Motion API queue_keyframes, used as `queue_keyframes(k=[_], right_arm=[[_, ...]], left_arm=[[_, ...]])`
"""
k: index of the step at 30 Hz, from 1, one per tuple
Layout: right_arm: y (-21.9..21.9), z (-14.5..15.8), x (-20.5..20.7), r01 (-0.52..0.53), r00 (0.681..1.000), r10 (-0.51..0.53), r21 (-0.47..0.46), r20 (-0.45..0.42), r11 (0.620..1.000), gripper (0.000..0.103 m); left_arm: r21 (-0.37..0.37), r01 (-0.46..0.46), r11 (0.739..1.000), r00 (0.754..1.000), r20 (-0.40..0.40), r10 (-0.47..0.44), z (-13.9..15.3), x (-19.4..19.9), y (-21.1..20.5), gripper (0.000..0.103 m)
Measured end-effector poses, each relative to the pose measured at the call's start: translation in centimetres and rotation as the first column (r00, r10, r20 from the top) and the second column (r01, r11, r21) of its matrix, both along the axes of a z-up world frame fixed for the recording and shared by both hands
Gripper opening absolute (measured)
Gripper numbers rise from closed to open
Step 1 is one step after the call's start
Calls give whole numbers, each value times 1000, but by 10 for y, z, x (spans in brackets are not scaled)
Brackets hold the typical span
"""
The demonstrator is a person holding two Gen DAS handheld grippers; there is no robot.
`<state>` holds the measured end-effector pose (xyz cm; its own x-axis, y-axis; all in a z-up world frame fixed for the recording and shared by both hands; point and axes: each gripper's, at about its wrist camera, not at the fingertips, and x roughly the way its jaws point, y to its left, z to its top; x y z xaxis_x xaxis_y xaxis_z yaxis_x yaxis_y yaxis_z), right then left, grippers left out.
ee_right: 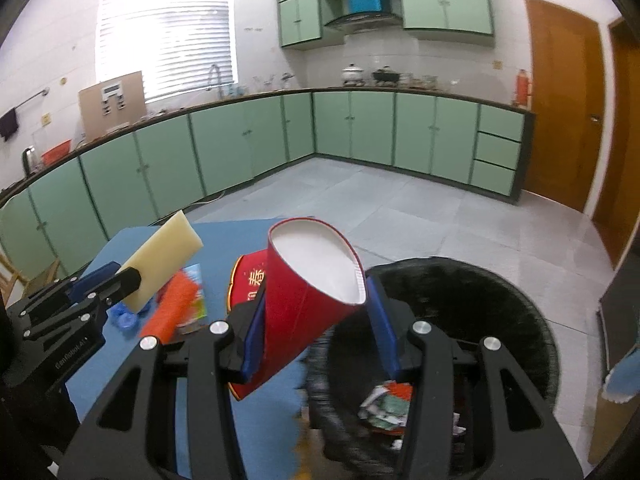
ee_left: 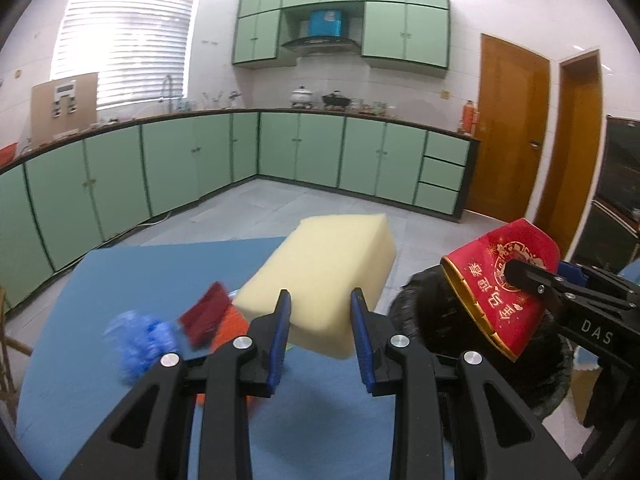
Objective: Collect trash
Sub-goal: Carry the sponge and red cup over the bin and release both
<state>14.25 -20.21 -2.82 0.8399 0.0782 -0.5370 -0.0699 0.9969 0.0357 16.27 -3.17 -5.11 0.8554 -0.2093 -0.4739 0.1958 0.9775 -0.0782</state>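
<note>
The left gripper point(ee_left: 320, 332) clamps a pale yellow sponge point(ee_left: 324, 280) above the blue table point(ee_left: 140, 276). At its three o'clock, the right gripper point(ee_right: 316, 320) pinches a squashed red paper cup point(ee_right: 308, 292), bin point(ee_right: 460, 308) beneath

Red paper cup point(ee_left: 502, 284), right of frame in the left wrist view: gold Chinese characters, including 春, seen inverted. Right gripper point(ee_left: 516, 274) body, lower right: "DAS". Left gripper point(ee_right: 132, 280) body, lower left of the right wrist view: small print, illegible.

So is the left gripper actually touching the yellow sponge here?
Touching. In the left wrist view both blue pads of the left gripper press against the sides of the yellow sponge, which hangs clear of the blue table.
</note>
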Motion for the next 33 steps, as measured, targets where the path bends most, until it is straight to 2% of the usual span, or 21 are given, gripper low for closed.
queue_keyframes(k=[9, 15, 21, 29, 32, 33], right_arm=[[-74, -1, -13, 145, 989, -145, 3, 20, 989, 45], [-118, -13, -16, 219, 976, -219, -16, 9, 976, 45], [-156, -39, -12, 280, 959, -280, -21, -37, 960, 45], [-185, -78, 2, 321, 940, -323, -37, -111, 946, 46], [-188, -90, 4, 325, 934, -330, -61, -137, 944, 53], [-189, -94, 4, 330, 931, -337, -68, -143, 941, 60]], left_arm=[[-10, 135, 991, 990, 29, -135, 9, 22, -80, 30], [-25, 200, 980, 980, 31, -199, 5, 33, -127, 30], [-26, 256, 966, 966, -13, -257, -15, 49, -172, 30], [-31, 319, 947, 942, -95, -321, -42, 70, -209, 33], [-45, 342, 938, 929, -132, -345, -49, 77, -215, 39], [-55, 347, 936, 926, -137, -351, -50, 77, -215, 42]])
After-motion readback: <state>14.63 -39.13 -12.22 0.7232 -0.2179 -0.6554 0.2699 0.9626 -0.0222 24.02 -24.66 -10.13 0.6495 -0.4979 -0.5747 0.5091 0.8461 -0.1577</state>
